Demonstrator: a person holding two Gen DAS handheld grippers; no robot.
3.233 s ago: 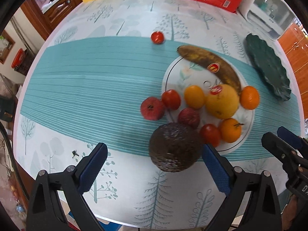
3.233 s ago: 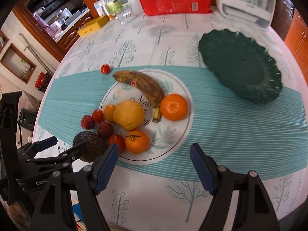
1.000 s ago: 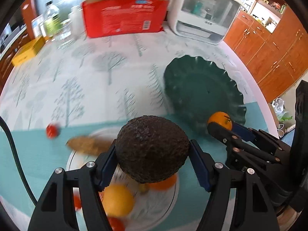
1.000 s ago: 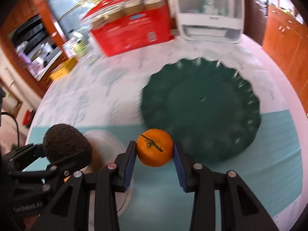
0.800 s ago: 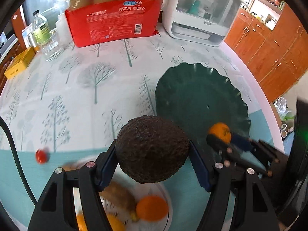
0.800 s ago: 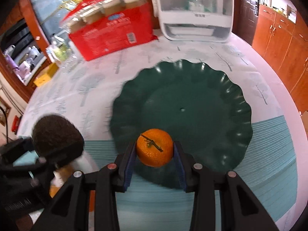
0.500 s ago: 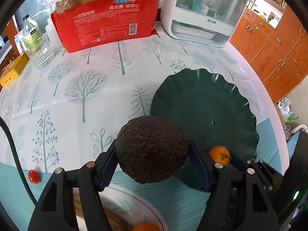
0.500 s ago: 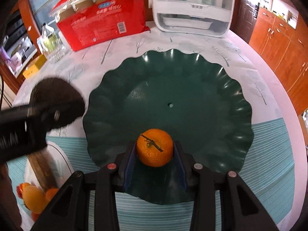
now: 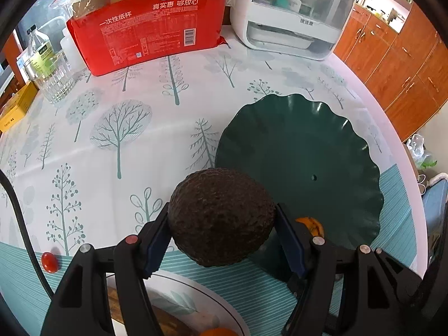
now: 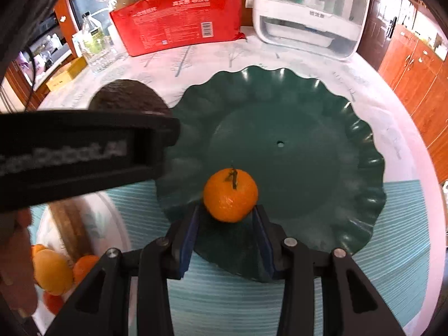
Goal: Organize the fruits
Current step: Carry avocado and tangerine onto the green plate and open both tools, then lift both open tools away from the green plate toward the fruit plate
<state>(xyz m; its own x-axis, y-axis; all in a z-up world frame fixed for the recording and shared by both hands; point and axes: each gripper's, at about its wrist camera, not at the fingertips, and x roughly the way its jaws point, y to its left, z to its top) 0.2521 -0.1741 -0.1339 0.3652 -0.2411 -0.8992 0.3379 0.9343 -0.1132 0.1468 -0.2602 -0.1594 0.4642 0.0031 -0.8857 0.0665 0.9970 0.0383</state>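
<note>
The mandarin (image 10: 230, 195) sits low over the near part of the dark green scalloped plate (image 10: 308, 128), between the blue pads of the right tool (image 10: 227, 217). Its pads flank the lower sides of the fruit, and whether they press on it or have just let go I cannot tell; the fruit looks to be at or just above the plate surface, so this seems to be the moment of setting it down. The stem points up, which suggests it will rest steady once freed.

Beside it, the left tool (image 9: 221, 231) is clenched on a big, rough, dark avocado (image 9: 221, 218), held up in the air just off the plate's near-left rim. It appears to be waiting its turn, kept to the side so the two tools do not knock each other.

The green plate is otherwise bare, with a small hole at its middle, so there is plenty of room for both fruits. In the right view the left tool's black arm crosses close in front, crowding that side of the plate.

Further out, the white patterned plate (image 9: 179, 305) with the remaining fruit lies near the tools on the counter (image 9: 117, 128), and a small red tomato (image 9: 49, 262) lies alone to the left. At the back stand a red pack of paper cups (image 9: 151, 25), a white appliance (image 9: 294, 14), a glass (image 9: 56, 81) and a bottle, all well apart from the work.
</note>
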